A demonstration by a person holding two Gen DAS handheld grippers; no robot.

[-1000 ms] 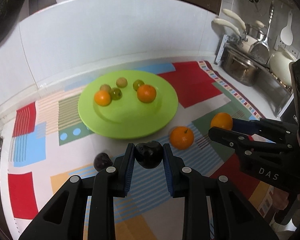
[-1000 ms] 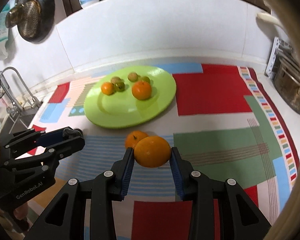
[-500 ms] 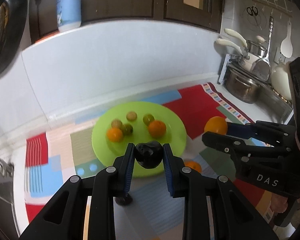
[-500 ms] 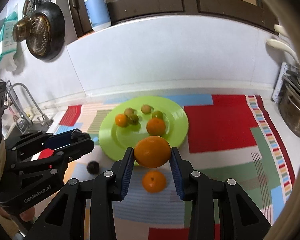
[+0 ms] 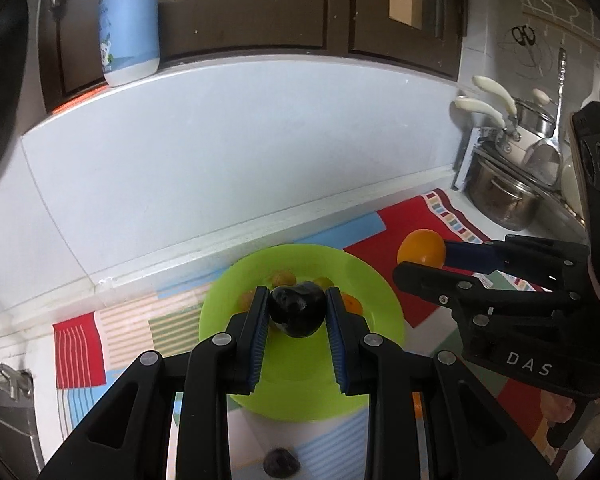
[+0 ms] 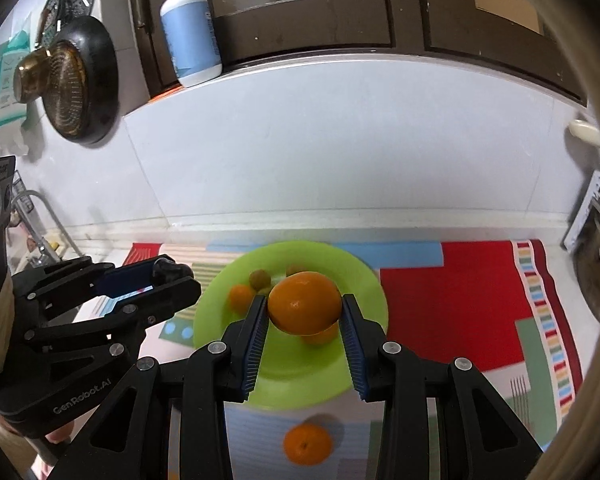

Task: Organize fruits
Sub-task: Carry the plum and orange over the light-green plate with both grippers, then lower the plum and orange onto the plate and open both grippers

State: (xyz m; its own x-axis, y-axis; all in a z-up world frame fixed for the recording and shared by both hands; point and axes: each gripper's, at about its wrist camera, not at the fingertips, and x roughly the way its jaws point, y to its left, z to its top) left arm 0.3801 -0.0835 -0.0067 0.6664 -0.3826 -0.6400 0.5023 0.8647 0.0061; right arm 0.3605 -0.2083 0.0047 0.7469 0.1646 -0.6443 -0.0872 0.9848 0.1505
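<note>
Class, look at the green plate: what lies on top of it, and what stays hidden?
On the green plate lie several small fruits, including a small orange. The held orange and dark plum cover the others, so no full count.

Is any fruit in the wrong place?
Yes. An orange and a dark plum lie on the mat, off the green plate where the other loose fruit sits. Nothing looks spilled or broken.
</note>
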